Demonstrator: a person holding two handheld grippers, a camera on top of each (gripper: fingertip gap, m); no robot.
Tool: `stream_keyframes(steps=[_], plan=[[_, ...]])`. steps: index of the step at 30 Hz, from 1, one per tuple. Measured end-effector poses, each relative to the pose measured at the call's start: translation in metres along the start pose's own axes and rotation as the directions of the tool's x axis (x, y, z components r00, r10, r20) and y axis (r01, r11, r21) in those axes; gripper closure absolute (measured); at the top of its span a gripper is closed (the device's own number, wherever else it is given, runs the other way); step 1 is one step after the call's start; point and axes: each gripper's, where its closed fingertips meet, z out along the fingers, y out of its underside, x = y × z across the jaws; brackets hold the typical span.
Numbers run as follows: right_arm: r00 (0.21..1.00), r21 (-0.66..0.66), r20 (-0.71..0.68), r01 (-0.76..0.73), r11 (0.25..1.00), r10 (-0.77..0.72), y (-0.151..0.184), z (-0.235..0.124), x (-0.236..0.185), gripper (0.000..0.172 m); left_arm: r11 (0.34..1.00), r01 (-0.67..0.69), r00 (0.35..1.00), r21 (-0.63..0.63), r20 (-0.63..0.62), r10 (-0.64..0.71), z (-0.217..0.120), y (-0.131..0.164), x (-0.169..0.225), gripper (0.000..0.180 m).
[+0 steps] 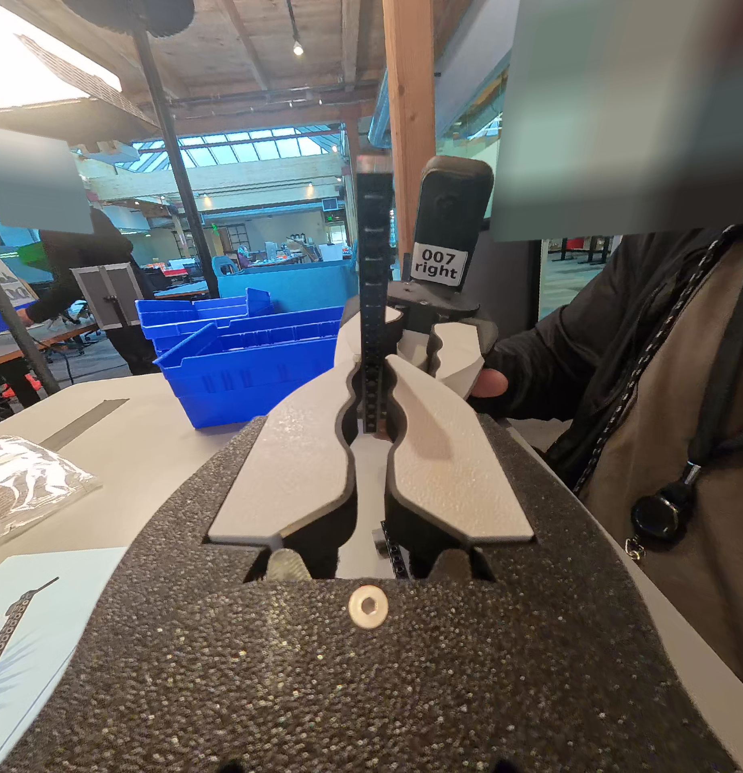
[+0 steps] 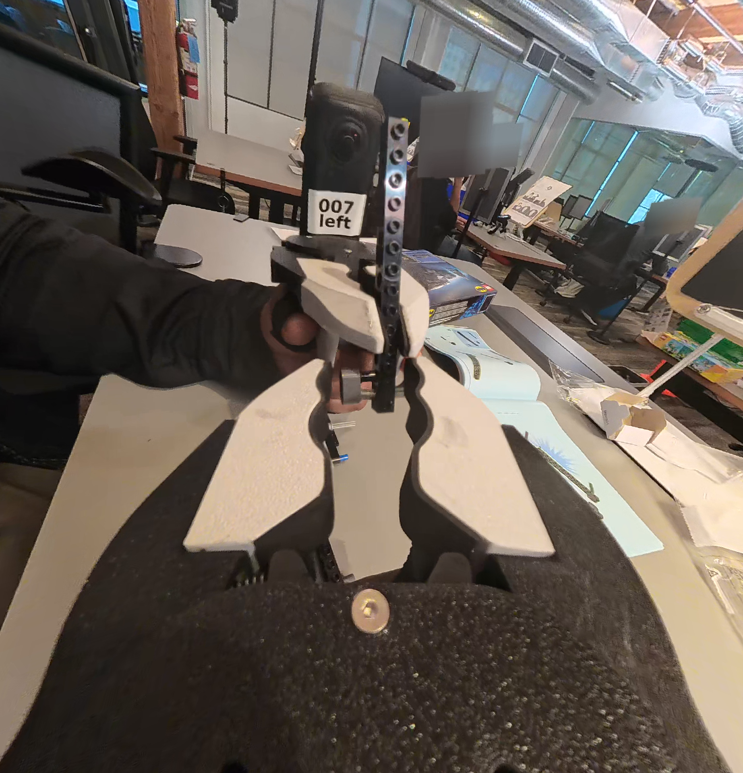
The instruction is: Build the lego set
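Black perforated beam (image 1: 371, 334) stands upright, long axis vertical, top end pointing at the ceiling. Left gripper (image 2: 392, 334) pinches it low on its length, pads pressed on both narrow sides. Right gripper (image 2: 363, 376) faces it, jaws spread, flanking the beam's bottom end and the grey round piece (image 2: 349, 387) pinned there; no pad contact visible.

Beam: I see the holed beam (image 2: 392, 267) upright at frame centre, clamped between the left gripper (image 2: 392, 334) fingers.
Right gripper: my right gripper (image 2: 367, 389) sits just below, fingers either side of the beam's lower end, apart from it.
Bins: stacked bins (image 1: 252, 368) on the table (image 1: 143, 451), centre left.
Booklet: open booklet (image 2: 524, 389) right of centre, box (image 2: 457, 288) behind it.
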Motion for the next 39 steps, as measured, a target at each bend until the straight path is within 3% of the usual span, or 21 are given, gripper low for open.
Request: stream_keyframes(steps=[5, 17, 19, 25, 31, 39], plan=[[0.999, -0.009, 0.034, 0.01, 1.0, -0.01, 0.003, 0.0, -0.004, 0.146, 1.0, 0.01, 0.999, 0.01, -0.038, -0.009, 0.003, 0.001, 0.007, 0.172], [0.998, -0.015, 0.063, 0.002, 1.0, -0.001, 0.005, 0.0, -0.007, 0.147, 0.998, 0.057, 0.996, 0.031, -0.068, -0.054, 0.003, 0.001, 0.01, 0.172], [0.998, -0.018, 0.058, 0.003, 1.0, -0.002, 0.005, -0.001, -0.007, 0.155, 0.998, 0.062, 0.995, 0.026, -0.084, -0.06, 0.003, 0.002, 0.013, 0.171], [0.999, 0.01, 0.045, -0.01, 1.0, 0.009, 0.002, -0.002, -0.004, 0.154, 0.995, 0.081, 0.995, 0.051, -0.067, -0.078, 0.004, -0.001, 0.009, 0.172], [0.995, 0.004, -0.014, 0.097, 0.995, -0.097, 0.002, -0.002, -0.001, 0.143, 0.992, 0.101, 0.995, 0.077, -0.034, -0.099, 0.0, -0.006, 0.001, 0.172], [0.999, -0.061, 0.002, 0.032, 0.998, -0.032, 0.014, 0.0, 0.005, 0.153, 0.991, 0.133, 0.991, 0.005, -0.02, -0.133, 0.003, 0.007, -0.003, 0.172]])
